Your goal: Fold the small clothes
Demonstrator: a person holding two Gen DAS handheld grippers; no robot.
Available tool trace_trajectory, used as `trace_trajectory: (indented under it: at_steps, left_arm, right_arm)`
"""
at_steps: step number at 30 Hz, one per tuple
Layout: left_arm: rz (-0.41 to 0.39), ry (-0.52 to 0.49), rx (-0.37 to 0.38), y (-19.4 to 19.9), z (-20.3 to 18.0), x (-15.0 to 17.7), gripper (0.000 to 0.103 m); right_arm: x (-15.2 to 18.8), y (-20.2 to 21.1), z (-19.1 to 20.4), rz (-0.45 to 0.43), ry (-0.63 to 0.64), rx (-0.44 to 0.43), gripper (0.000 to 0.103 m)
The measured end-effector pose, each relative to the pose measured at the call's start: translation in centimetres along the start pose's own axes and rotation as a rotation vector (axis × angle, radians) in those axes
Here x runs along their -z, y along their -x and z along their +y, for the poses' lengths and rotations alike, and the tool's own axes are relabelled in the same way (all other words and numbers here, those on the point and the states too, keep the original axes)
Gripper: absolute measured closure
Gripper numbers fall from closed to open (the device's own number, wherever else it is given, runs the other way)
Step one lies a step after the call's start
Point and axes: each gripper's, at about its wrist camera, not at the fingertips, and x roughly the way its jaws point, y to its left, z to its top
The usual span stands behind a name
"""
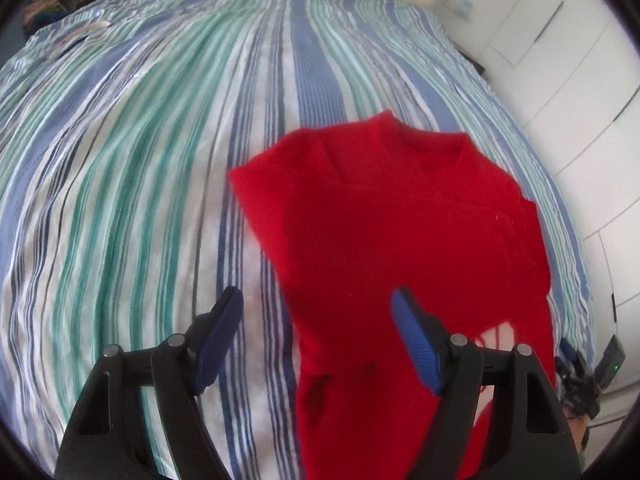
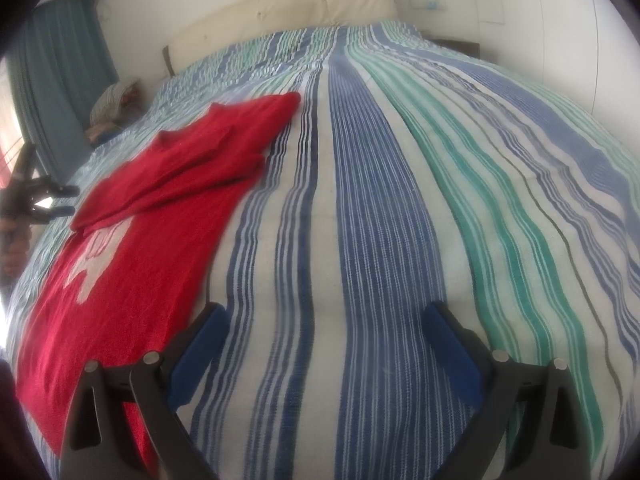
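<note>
A small red knitted top [image 1: 404, 248] lies flat on the striped bedspread [image 1: 140, 168], neck away from me, its left side folded in over the body. A white motif shows near its lower right. My left gripper [image 1: 316, 304] is open and empty, just above the top's lower left edge. In the right wrist view the same top [image 2: 132, 240] lies to the left, one sleeve folded across it. My right gripper [image 2: 324, 316] is open and empty over bare bedspread [image 2: 360, 208], right of the top. The left gripper also shows at the far left of the right wrist view [image 2: 64, 200].
A cream headboard [image 2: 304, 4] closes the far end of the bed. White wardrobe doors [image 1: 580, 80] stand on the right. A pile of clothes [image 2: 116, 100] lies by the teal curtain [image 2: 60, 68] on the left. A dark device [image 1: 580, 380] sits at the bed's right edge.
</note>
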Motion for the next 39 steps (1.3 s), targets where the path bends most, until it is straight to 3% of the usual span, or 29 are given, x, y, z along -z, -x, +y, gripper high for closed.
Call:
trace_trajectory:
  at_steps: [2, 3, 4, 6, 8, 11, 13, 15, 19, 23, 28, 32, 35, 39]
  left_arm:
    - [0.04, -0.038, -0.024, -1.4, -0.7, 0.8, 0.081]
    - [0.069, -0.042, -0.103, -2.2, -0.6, 1.3, 0.095]
    - [0.072, -0.027, -0.138, -2.6, -0.4, 1.8, 0.097]
    - [0.043, 0.002, -0.13, -2.5, 0.0, 2.4, 0.096]
    - [0.029, -0.017, -0.145, -2.4, -0.5, 2.8, 0.093]
    - [0.023, -0.039, -0.19, -2.3, -1.0, 3.3, 0.076]
    - [0.012, -0.018, -0.218, -1.8, -0.7, 3.8, 0.034]
    - [-0.009, 0.009, -0.256, -1.0, 0.5, 4.4, 0.02]
    - [-0.047, 0.054, -0.233, 2.4, 2.0, 7.1, 0.019]
    - [-0.139, -0.002, -0.247, 7.1, 1.7, 10.1, 0.017]
    - [-0.239, -0.04, -0.217, 10.8, 0.1, 12.8, 0.008]
    - [-0.286, -0.04, -0.201, 11.6, 0.2, 14.2, 0.008]
    - [-0.303, -0.04, -0.223, 10.7, 0.8, 14.7, 0.006]
    - [-0.309, 0.026, -0.283, 8.3, 2.9, 15.3, 0.006]
  right_arm:
    - [0.0, -0.1, 0.1, 0.001, 0.003, 0.005, 0.005]
    - [0.0, -0.1, 0.1, 0.001, 0.004, 0.007, 0.005]
    - [0.0, -0.1, 0.2, 0.001, 0.005, 0.008, 0.005]
    - [-0.1, -0.1, 0.1, -0.002, 0.004, 0.008, 0.005]
    - [0.0, -0.1, 0.1, -0.005, 0.002, 0.006, 0.005]
    - [0.0, -0.1, 0.1, -0.003, 0.001, 0.005, 0.005]
    - [0.0, -0.2, 0.0, -0.001, 0.002, 0.006, 0.005]
    - [0.0, -0.2, -0.1, -0.002, 0.001, 0.004, 0.005]
    - [0.0, 0.8, -0.2, -0.029, -0.007, -0.003, 0.005]
    - [-0.6, 4.3, -0.4, -0.133, -0.011, 0.02, 0.005]
    - [-2.2, 11.4, -0.4, -0.344, 0.031, 0.147, 0.005]
    - [-3.1, 16.9, -0.2, -0.474, 0.079, 0.254, 0.001]
    - [-3.4, 18.3, 0.3, -0.468, 0.13, 0.31, 0.0]
    - [-2.2, 15.6, 0.5, -0.363, 0.181, 0.308, 0.0]
